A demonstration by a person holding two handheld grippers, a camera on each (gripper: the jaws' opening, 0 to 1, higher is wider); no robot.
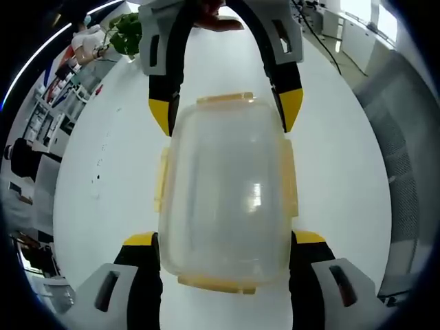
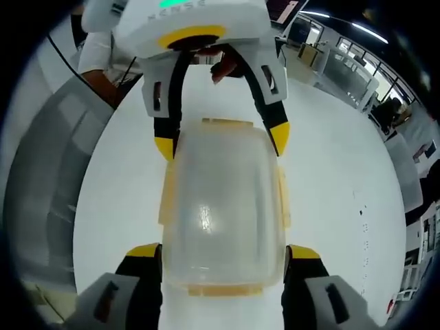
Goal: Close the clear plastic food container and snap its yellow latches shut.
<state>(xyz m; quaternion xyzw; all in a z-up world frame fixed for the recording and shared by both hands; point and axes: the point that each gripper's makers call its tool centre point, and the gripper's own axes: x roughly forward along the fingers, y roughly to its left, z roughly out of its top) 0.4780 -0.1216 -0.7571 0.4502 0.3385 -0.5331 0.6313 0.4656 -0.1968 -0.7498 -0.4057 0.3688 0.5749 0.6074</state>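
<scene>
Container (image 1: 227, 192), frame centre on white table (image 1: 344, 172): lid seated. Yellow latches (image 1: 289, 179) look unsnapped; latching remains. Left gripper (image 1: 223, 258) and right gripper (image 2: 223, 265) each spread wide, straddling opposite ends.

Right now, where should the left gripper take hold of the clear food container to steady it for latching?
Grip the clear food container across its two long sides, coming in from the short end nearest the left gripper, whose jaws already straddle it. Those sides look parallel; keep the pads clear of the yellow side latches.
</scene>
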